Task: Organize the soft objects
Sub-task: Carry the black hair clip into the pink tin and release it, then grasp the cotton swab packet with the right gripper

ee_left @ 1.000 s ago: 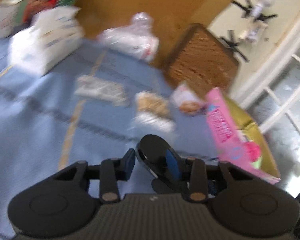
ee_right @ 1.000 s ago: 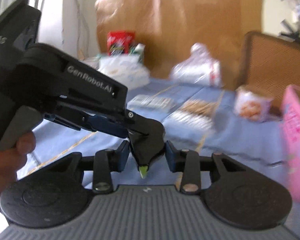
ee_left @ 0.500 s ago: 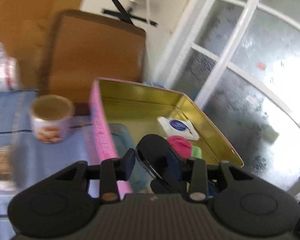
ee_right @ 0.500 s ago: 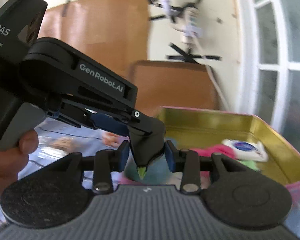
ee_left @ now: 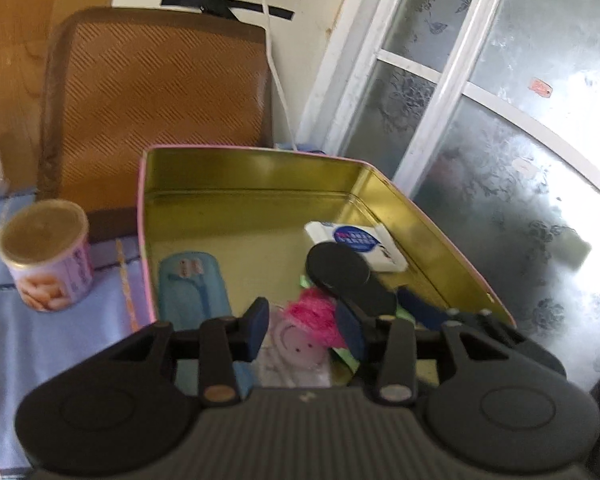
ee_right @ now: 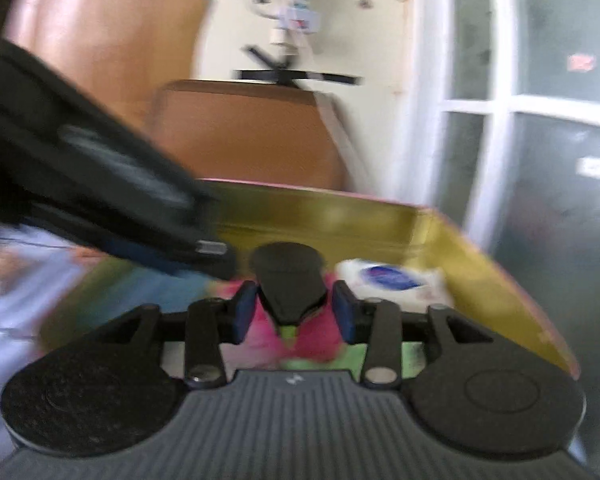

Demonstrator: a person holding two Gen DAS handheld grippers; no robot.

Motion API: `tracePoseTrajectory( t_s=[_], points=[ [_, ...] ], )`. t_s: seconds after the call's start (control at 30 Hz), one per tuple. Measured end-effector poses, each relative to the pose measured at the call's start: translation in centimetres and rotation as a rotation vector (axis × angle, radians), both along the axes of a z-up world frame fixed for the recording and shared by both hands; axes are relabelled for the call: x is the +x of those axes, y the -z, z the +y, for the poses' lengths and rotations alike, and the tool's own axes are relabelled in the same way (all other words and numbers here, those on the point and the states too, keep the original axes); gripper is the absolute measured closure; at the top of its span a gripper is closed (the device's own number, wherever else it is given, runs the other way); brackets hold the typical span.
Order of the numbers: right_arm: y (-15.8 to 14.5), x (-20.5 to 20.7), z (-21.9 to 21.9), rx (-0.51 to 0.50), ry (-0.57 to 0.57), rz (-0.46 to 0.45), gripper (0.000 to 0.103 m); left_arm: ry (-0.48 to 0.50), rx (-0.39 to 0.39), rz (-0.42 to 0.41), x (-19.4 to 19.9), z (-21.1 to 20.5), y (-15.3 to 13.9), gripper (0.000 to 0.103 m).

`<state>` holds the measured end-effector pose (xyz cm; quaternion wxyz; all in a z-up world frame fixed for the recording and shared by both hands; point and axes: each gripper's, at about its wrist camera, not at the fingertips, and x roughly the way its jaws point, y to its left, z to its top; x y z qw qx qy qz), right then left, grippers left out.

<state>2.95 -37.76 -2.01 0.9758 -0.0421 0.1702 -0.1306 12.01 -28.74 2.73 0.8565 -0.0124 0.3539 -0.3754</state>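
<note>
Soft objects lie in the near half of a gold-lined tin [ee_left: 260, 176] with a pink outer wall. In the left wrist view these are a light blue pouch [ee_left: 192, 284], a pink fluffy tuft [ee_left: 312, 312], a pale packet with a smiling face [ee_left: 296, 348] and a white tissue pack [ee_left: 356, 244]. The pack's blue label is too small to read. The tin's far floor is bare. A can [ee_left: 46, 254] stands apart from its left wall, its print unreadable. The left gripper [ee_left: 304, 328] hovers over the tin; its jaws have just eased further apart and grip nothing.

In the blurred right wrist view, the right gripper [ee_right: 294, 312] has just been opening. A black flat piece [ee_right: 288, 276] sits between its pads with a gap either side. Lettering on the left gripper is smeared.
</note>
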Motion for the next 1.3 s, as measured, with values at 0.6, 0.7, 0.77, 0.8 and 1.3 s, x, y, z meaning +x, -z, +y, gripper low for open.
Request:
tracePoseTrajectory(
  t_s=[0.6,0.7,0.77,0.8,1.3],
  points=[
    [-2.3,-5.3,0.1,0.401,-0.011,-0.149,0.052,-0.158,0.128,-0.198,-4.3,8.8,-1.6,0.059],
    [-2.9,-5.4,1.5,0.433,-0.035,-0.159,0.052,-0.184,0.145,-0.208,-4.7,11.1,-1.3,0.057],
    [-3.4,-5.2,2.6,0.461,-0.055,-0.159,0.052,-0.201,0.159,-0.216,-4.9,12.5,-1.0,0.057],
    [-3.5,-5.2,3.2,0.469,-0.065,-0.157,0.052,-0.21,0.164,-0.219,-5.0,13.3,-0.8,0.057],
    [-2.9,-2.6,13.8,0.365,-0.276,0.005,0.05,-0.437,0.177,-0.139,-2.8,27.6,4.5,0.052]
  ],
)
